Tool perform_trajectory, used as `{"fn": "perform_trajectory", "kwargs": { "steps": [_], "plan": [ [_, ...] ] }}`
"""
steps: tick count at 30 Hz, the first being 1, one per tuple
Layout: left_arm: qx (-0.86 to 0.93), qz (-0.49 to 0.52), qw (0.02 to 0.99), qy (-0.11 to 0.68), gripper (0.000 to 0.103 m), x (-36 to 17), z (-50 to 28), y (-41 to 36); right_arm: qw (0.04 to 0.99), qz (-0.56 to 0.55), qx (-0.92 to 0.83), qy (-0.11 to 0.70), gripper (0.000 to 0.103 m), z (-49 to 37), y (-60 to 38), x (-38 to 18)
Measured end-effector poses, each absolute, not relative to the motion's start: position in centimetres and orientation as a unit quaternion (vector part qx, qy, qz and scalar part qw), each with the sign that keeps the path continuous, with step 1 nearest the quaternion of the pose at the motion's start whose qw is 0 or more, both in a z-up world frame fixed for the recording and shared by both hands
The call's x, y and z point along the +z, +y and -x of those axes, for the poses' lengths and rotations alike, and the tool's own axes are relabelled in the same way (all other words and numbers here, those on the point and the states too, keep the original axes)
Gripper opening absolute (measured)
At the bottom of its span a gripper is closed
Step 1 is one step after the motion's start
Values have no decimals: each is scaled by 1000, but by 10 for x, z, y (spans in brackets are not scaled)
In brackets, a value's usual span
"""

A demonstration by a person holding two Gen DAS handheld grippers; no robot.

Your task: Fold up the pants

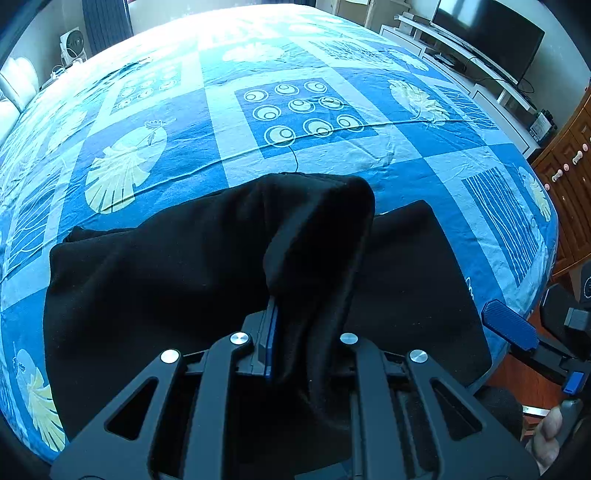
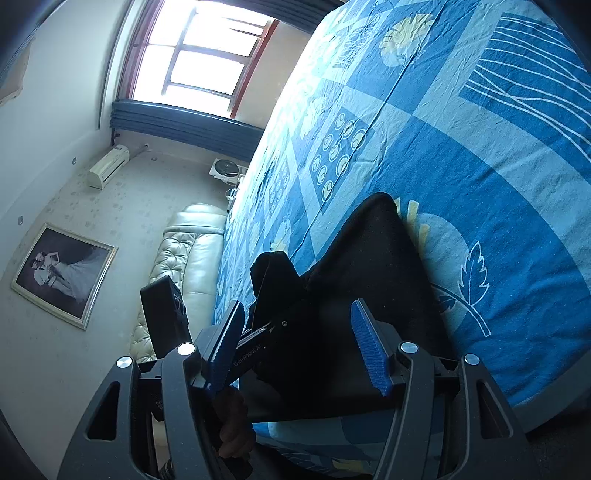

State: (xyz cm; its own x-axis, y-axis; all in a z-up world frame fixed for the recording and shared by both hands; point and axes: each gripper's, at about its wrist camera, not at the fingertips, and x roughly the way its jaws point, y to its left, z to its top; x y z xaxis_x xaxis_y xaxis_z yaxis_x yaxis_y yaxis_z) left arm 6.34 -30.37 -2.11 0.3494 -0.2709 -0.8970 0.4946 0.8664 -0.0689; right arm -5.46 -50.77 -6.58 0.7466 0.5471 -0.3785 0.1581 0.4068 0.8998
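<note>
pants (image 1: 184,280): black | bedsheet (image 1: 332,155): blue patchwork, pale leaves, rings (cream-yellow) | hand-held gripper pads (image 2: 369,347): blue

The left wrist view looks steeply down, close over the bed's (image 1: 332,155) near edge; the right wrist view, rolled sideways, skims along it. Both share the black pants (image 1: 166,277) and blue sheet.

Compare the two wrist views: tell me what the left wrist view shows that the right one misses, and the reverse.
Left wrist view only: the television, the wooden cabinet, and the left gripper shut on a raised fold of the black pants.

Right wrist view only: the window, the framed picture, the padded headboard, and the right gripper open.

Both: the pants on the blue patterned bedsheet.
</note>
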Motion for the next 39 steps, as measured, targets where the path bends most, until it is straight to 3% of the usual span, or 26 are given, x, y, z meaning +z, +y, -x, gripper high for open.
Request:
{"fn": "perform_trajectory", "kwargs": {
  "steps": [6,8,11,13,14,19,30,39],
  "plan": [
    [-233,-123,820,508,16,-22,-58,-308,770,-529,126,333,61,55,-508,-63],
    [-240,-126,822,501,21,-20,-56,-310,771,-528,125,333,61,55,-508,-61],
    [-246,-131,830,483,34,-16,-47,-309,773,-527,124,332,61,56,-509,-60],
    [-243,-131,837,473,63,-11,-39,-304,773,-527,123,331,61,56,-511,-60],
    [-237,-129,844,464,70,-8,-35,-299,773,-527,123,331,61,57,-511,-60],
    [-223,-122,873,416,92,14,-9,-258,776,-517,121,339,61,56,-506,-62],
    [-133,-87,904,397,93,25,-4,-117,800,-437,134,388,61,33,-465,-55],
    [-107,-68,900,417,93,9,-8,-71,793,-401,137,437,62,-10,-447,-62]
  ]
}}
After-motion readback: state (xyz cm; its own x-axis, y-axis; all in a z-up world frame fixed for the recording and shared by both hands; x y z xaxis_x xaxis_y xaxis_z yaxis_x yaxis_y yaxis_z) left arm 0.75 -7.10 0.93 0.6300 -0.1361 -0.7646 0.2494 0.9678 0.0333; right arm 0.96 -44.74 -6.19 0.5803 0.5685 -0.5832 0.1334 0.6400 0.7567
